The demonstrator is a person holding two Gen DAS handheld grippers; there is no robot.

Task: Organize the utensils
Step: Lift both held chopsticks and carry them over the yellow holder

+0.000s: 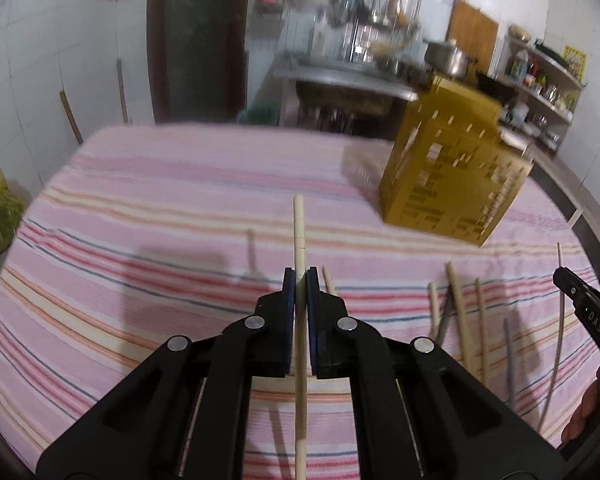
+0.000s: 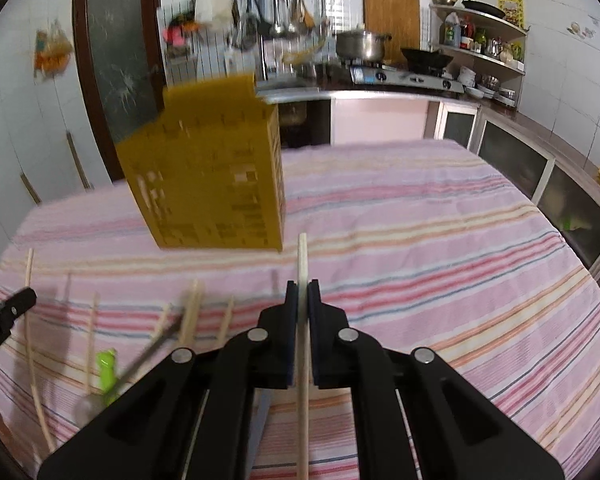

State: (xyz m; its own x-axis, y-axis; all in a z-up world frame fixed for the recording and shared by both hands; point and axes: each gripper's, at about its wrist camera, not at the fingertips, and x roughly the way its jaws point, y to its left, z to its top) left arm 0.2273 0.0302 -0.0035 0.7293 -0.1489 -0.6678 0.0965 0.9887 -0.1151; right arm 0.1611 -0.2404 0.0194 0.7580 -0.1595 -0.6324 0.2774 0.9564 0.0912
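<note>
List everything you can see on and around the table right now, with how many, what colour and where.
Tablecloth: one, pink with coloured stripes, covering the table.
Utensil holder: one, mustard yellow, slotted, standing on the far part of the cloth.
Held chopsticks: two, pale wood, one in the left gripper, one in the right gripper.
Loose chopsticks: several, pale wood, lying on the cloth between the two grippers; blur hides the exact count.
Green-handled utensil: one, among the loose sticks.
Pot: one, steel, on the stove behind.
Left gripper: black, jaws shut on a chopstick.
Right gripper: black, jaws shut on a chopstick.
</note>
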